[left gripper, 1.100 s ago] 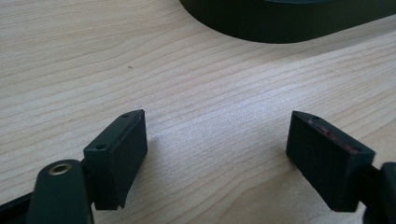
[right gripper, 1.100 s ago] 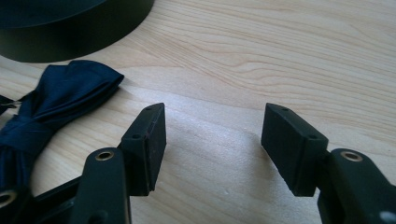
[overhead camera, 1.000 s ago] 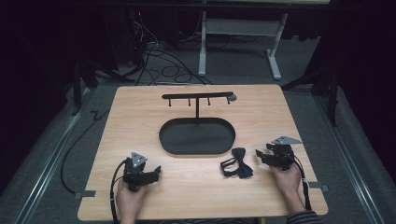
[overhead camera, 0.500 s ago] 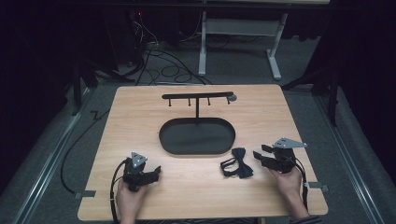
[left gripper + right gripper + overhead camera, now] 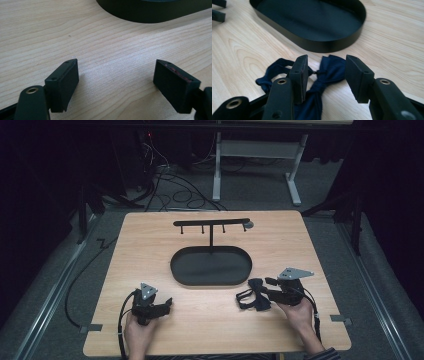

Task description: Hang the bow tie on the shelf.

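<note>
Bow tie (image 5: 329, 72) between parted right tongs (image 5: 325, 75).

We see a counter (image 5: 300, 240) of pale, light-brown wood with fine darker grain lines running across it. On it sits an oval tray (image 5: 210, 265) in matt black, with a black T-shaped rack (image 5: 211, 223) rising behind it; one end of the rack's bar carries a small grey disc (image 5: 249, 225). The bow tie (image 5: 329, 70) is dark navy blue, plain and without pattern. Both the left gripper (image 5: 115, 82) and the right gripper (image 5: 325, 75) are black, with brass-coloured rivets near their jaws; each is topped by a grey three-cornered plate. The floor (image 5: 45, 285) around the counter is grey carpet, crossed by black cables (image 5: 172, 185).
</note>
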